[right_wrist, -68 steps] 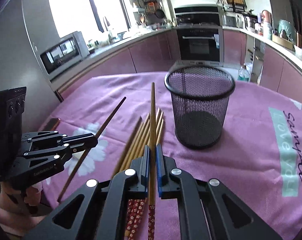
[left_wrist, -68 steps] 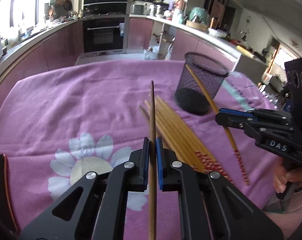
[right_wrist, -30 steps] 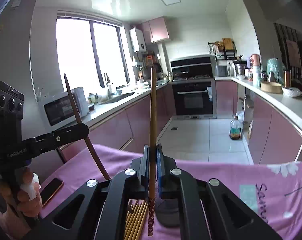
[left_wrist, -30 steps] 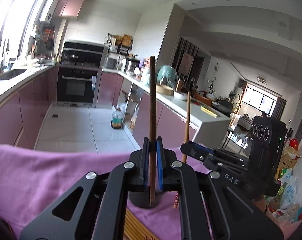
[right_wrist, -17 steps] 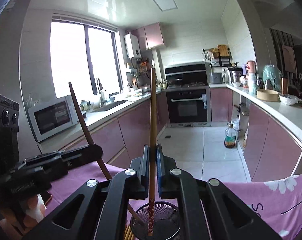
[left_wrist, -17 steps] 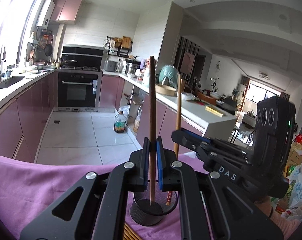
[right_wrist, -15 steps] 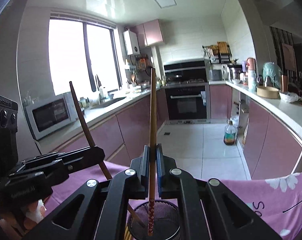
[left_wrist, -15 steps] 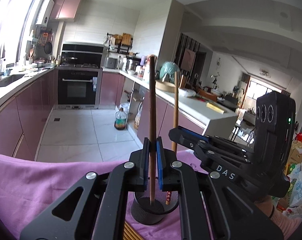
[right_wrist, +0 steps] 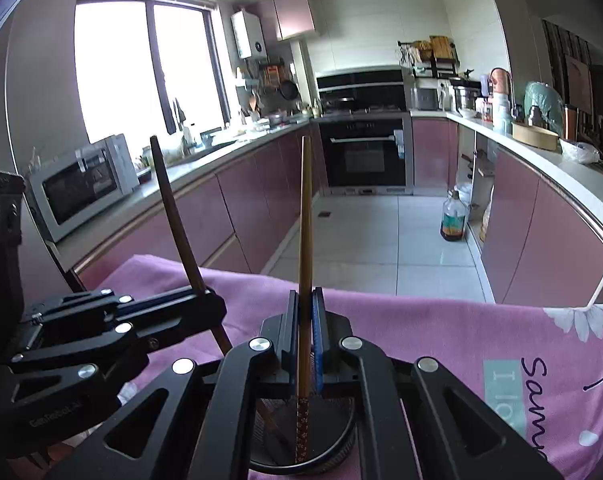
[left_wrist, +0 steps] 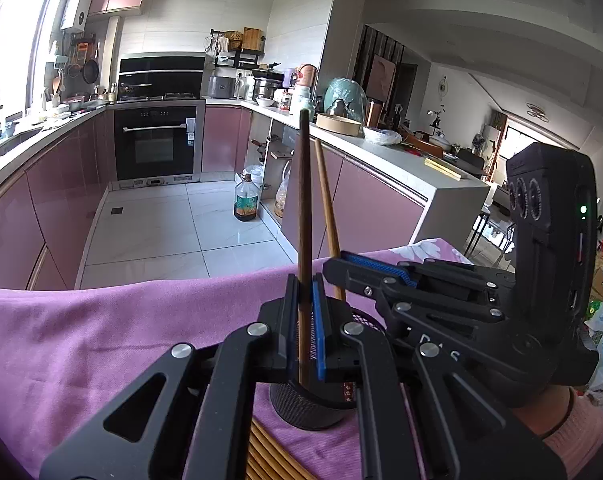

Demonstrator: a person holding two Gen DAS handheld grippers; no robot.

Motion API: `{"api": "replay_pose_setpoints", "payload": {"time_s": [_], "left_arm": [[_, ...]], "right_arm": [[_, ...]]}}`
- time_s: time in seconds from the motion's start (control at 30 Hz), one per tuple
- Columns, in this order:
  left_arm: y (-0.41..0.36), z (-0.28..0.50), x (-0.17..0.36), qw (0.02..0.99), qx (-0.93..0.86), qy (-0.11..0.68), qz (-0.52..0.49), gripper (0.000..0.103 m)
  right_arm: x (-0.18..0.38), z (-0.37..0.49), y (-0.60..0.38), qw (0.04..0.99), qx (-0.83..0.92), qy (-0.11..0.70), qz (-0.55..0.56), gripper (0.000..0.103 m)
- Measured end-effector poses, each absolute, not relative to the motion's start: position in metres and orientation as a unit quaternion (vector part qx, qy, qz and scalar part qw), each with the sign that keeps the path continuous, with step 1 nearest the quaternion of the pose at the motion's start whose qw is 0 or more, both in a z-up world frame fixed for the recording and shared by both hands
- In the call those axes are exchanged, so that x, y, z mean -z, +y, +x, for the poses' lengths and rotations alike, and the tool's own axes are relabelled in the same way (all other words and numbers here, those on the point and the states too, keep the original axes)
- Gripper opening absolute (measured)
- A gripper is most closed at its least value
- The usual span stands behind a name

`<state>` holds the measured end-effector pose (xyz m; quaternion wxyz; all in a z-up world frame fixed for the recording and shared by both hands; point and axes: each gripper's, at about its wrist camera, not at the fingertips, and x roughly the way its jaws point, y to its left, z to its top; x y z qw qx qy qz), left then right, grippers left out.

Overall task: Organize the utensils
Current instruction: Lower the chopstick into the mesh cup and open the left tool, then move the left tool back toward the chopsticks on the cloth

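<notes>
My left gripper (left_wrist: 304, 304) is shut on a dark brown chopstick (left_wrist: 303, 208), held upright with its lower end inside the black mesh cup (left_wrist: 301, 408). My right gripper (right_wrist: 305, 312) is shut on a light wooden chopstick (right_wrist: 305, 220) with a red patterned end, also upright, its lower end down in the mesh cup (right_wrist: 341, 456). The right gripper (left_wrist: 343, 260) shows just right of the left one. The left gripper (right_wrist: 211, 300) shows at the left with its dark chopstick (right_wrist: 173, 216) leaning. Several loose chopsticks (left_wrist: 269, 456) lie on the pink cloth beside the cup.
The pink floral tablecloth (left_wrist: 101, 328) covers the table, whose far edge drops to the kitchen floor. Pink cabinets, an oven (left_wrist: 157, 144), a microwave (right_wrist: 81, 184) and an oil bottle (left_wrist: 245, 204) stand beyond.
Both grippers have come lower over the mesh cup, and both chopsticks reach deeper into it. The two grippers have drawn closer together.
</notes>
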<state>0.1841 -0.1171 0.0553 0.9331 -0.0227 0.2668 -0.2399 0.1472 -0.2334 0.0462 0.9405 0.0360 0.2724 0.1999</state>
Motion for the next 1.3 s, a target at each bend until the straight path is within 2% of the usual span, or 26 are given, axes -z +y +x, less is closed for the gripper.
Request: {"api": "replay_pose_setpoints", "payload": {"time_s": [0.47, 0.63, 0.73, 0.93, 1.07, 1.17, 1.3], "left_arm": [[-0.11, 0.197, -0.045, 0.931, 0.232, 0.282, -0.024, 0.012], [-0.103, 0.189, -0.039, 0.938, 0.219, 0.269, -0.014, 0.02], [-0.1, 0.18, -0.038, 0.944, 0.205, 0.259, -0.007, 0.027], [-0.097, 0.158, -0.04, 0.956, 0.177, 0.231, 0.019, 0.041], [-0.095, 0.142, -0.042, 0.962, 0.163, 0.216, 0.03, 0.049], [-0.09, 0.127, -0.043, 0.967, 0.151, 0.201, 0.032, 0.063], [-0.084, 0.109, -0.042, 0.972, 0.128, 0.191, 0.047, 0.066]], "right_arm": [[-0.033, 0.155, -0.232, 0.934, -0.188, 0.3, 0.038, 0.008], [-0.036, 0.15, -0.233, 0.938, -0.182, 0.293, 0.039, 0.01], [-0.039, 0.143, -0.236, 0.94, -0.18, 0.285, 0.042, 0.022], [-0.046, 0.124, -0.24, 0.944, -0.188, 0.266, 0.039, 0.024], [-0.054, 0.105, -0.24, 0.947, -0.2, 0.248, 0.035, 0.03], [-0.061, 0.088, -0.24, 0.948, -0.214, 0.234, 0.034, 0.033], [-0.062, 0.069, -0.238, 0.945, -0.235, 0.227, 0.029, 0.041]]}}
